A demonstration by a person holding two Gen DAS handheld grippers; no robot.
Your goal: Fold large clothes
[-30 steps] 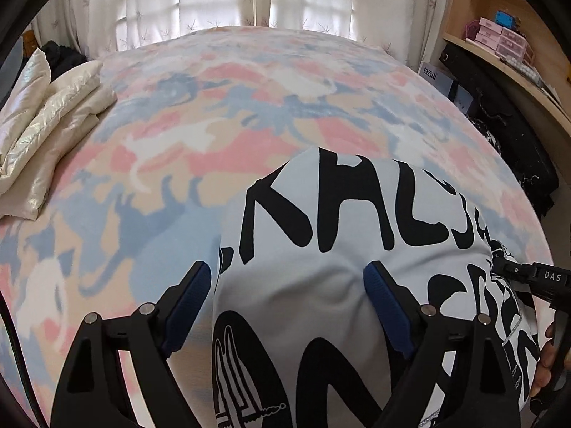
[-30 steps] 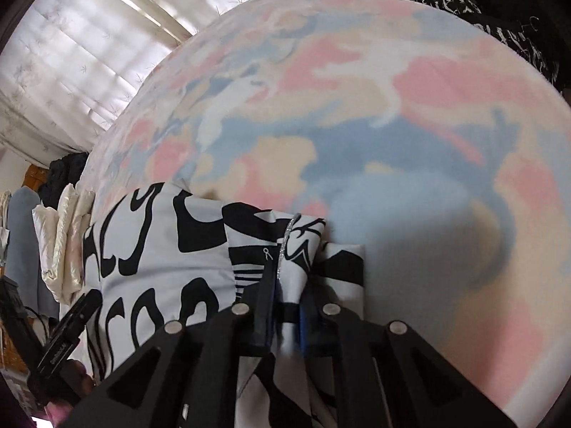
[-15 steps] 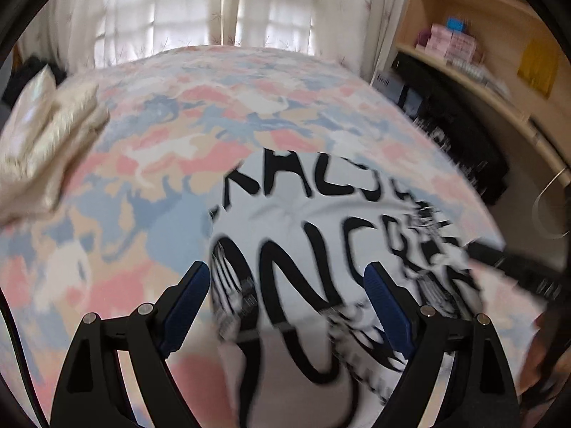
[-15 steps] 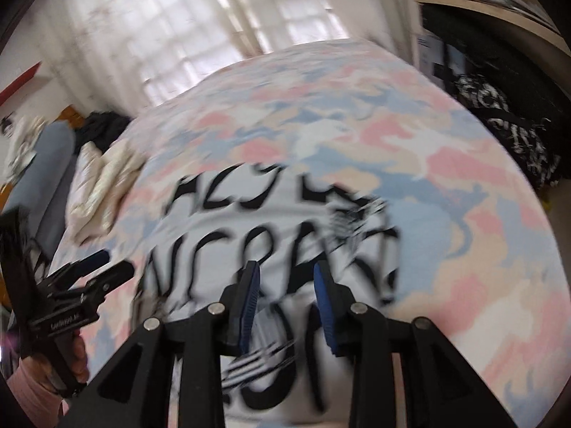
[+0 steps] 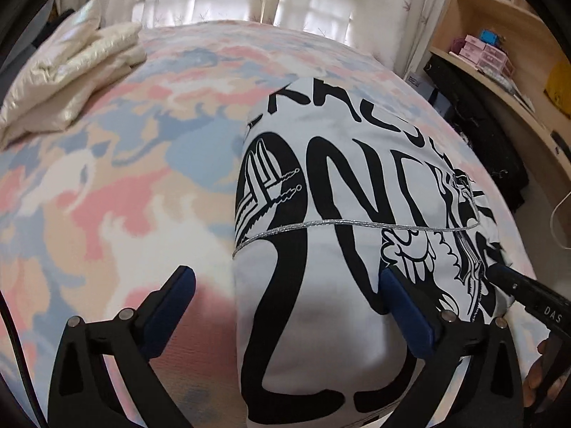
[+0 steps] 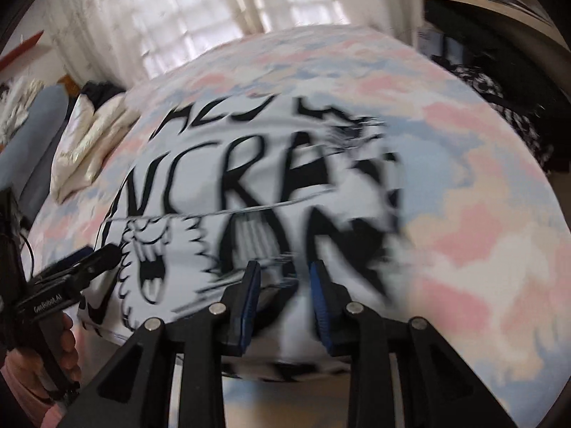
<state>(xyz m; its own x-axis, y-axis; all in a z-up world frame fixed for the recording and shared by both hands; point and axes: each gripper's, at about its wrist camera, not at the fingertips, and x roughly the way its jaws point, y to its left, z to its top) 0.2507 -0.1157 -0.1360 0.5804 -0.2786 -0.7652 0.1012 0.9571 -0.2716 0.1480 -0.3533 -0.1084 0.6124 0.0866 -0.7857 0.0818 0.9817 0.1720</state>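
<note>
A white garment with big black lettering (image 5: 342, 192) lies folded on the pastel camouflage bed cover (image 5: 125, 178), a silver-trimmed edge crossing it. My left gripper (image 5: 285, 278) hovers over its near left part, jaws wide and still opening, pads clear of the cloth. In the blurred right wrist view the garment (image 6: 249, 178) fills the middle. My right gripper (image 6: 284, 267) is above its near edge with a narrow gap, jaws closing; cloth shows behind the gap, nothing visibly pinched. Each gripper appears in the other's view: right gripper (image 5: 517, 289), left gripper (image 6: 89, 260).
A folded cream quilted item (image 5: 67, 82) lies at the far left of the bed. Curtains hang behind the bed. A wooden shelf with pink boxes (image 5: 489, 53) and dark clothes (image 5: 492, 149) stand along the right side. A hand (image 6: 46, 356) holds the left gripper.
The right gripper let go of the garment's fold and drew back. Both grippers moved toward the near edge, showing more of the garment. The left jaws spread wider.
</note>
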